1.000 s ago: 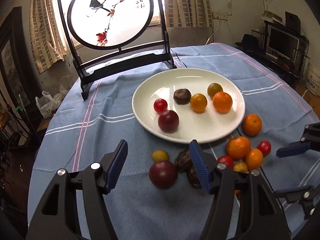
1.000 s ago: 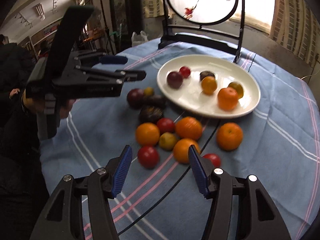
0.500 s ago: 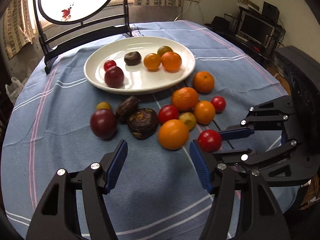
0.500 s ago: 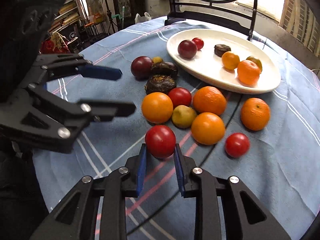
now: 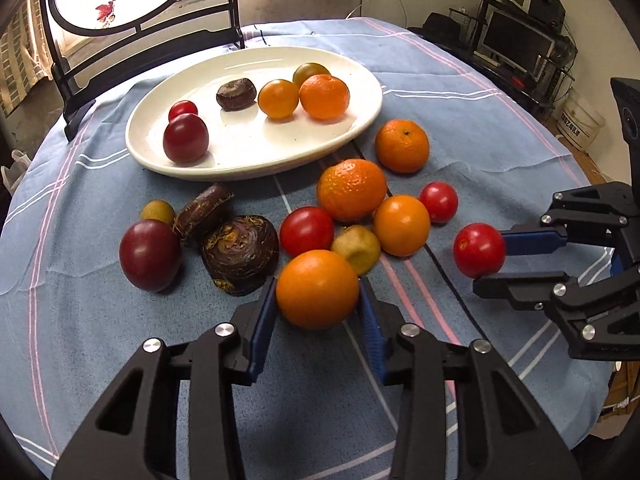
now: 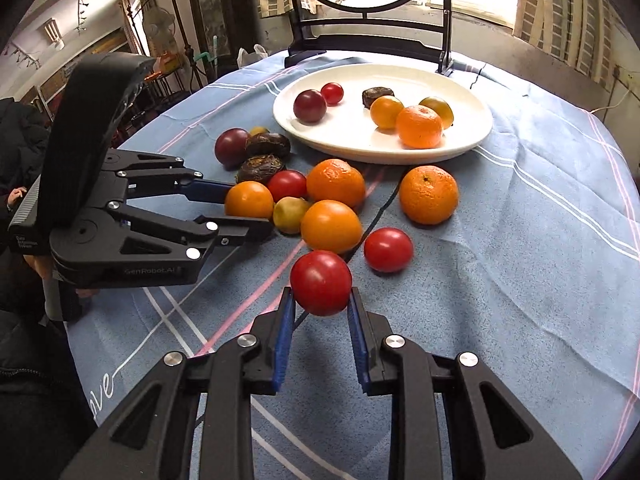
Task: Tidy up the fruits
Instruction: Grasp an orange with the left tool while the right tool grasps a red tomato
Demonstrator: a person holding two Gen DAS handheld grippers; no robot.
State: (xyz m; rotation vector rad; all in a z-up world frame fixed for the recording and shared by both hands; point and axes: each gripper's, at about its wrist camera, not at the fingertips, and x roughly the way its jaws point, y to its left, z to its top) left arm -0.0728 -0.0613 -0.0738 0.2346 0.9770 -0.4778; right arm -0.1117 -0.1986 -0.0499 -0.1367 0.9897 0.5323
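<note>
Now, left gripper point(image 5: 318, 302): jaws just closed onto an orange point(image 5: 317, 289).
Right gripper point(image 6: 321, 304): clamps a tomato point(image 6: 321, 282).
Plate point(image 5: 256, 160): far side.

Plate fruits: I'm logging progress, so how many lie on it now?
6 on the plate: red tomato and dark plum at left, brown piece in the middle, yellow-orange fruit, mandarin and greenish fruit at right. None seems hidden.

Six fruits on plate point(image 5: 360, 128); loose fruits point(image 5: 352, 188) before it.
</note>
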